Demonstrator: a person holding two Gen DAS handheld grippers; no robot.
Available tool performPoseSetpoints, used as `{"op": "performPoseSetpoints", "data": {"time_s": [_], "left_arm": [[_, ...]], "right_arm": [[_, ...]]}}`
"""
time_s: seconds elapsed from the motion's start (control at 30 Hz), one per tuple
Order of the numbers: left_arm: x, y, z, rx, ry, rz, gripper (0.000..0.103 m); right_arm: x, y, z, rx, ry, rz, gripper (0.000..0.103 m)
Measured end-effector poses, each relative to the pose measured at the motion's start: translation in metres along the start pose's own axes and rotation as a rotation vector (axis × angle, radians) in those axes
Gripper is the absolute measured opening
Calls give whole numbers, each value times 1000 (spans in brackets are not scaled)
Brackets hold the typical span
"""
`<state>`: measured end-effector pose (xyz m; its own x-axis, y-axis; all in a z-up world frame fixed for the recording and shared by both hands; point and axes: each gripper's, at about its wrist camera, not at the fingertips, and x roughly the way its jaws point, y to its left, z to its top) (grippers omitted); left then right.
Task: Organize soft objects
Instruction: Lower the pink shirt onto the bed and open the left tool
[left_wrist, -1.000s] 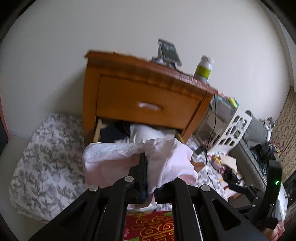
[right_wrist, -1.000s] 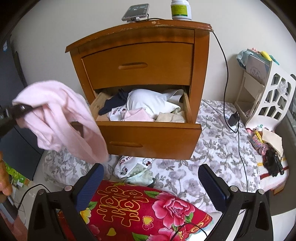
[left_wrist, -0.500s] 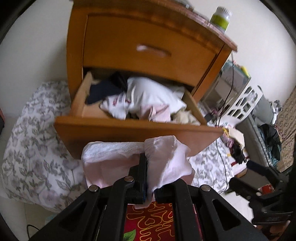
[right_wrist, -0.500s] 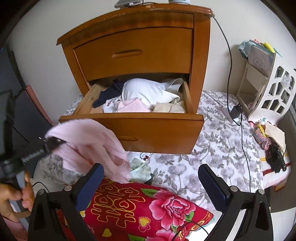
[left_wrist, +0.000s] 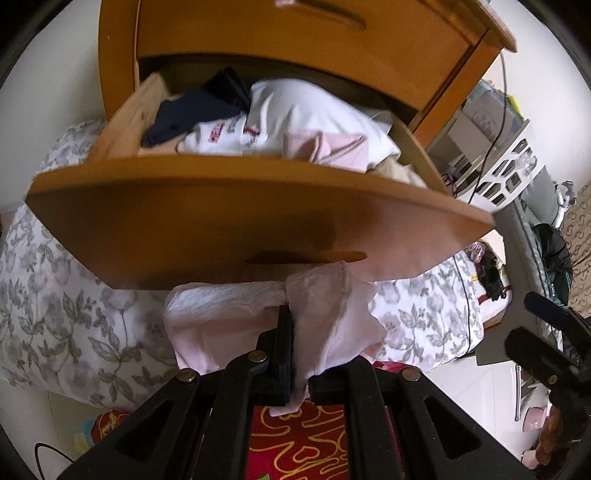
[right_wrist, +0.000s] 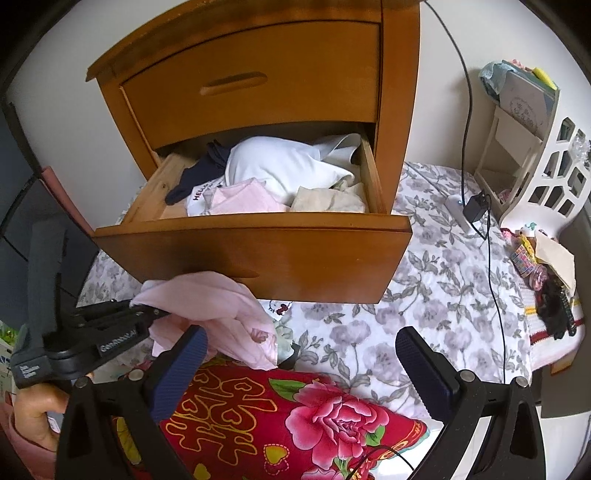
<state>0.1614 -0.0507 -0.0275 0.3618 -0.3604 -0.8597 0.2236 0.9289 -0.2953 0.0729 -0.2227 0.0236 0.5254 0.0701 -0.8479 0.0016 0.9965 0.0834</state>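
We have the left claw (right_wrist: 147, 314) pinching a pink garment (left_wrist: 266, 317), probably underwear; right claw (right_wrist: 299, 365) spread, empty. Drawer (right_wrist: 258, 254) half full, more clothes left.

Partial "HELL" on the white garment (right_wrist: 201, 201) in the drawer; other print too blurred.

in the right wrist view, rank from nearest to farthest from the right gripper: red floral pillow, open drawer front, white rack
1. red floral pillow, directly under the right gripper.
2. open drawer front, ahead and above.
3. white rack, far off at the right edge.
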Motion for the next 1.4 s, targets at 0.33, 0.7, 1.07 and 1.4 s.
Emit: {"op": "performPoseSetpoints", "data": {"time_s": [0.33, 0.7, 1.07, 1.4], "left_arm": [[31, 0, 1, 9, 66, 15, 6], [47, 3, -1, 4, 119, 29, 8], [12, -1, 3, 3, 53, 16, 37], [-68, 2, 17, 5, -156, 41, 45]], "right_arm": [[19, -3, 7, 3, 37, -4, 103], [22, 1, 8, -5, 46, -7, 103], [12, 4, 7, -6, 25, -10, 103], [-2, 9, 6, -10, -11, -5, 103]]}}
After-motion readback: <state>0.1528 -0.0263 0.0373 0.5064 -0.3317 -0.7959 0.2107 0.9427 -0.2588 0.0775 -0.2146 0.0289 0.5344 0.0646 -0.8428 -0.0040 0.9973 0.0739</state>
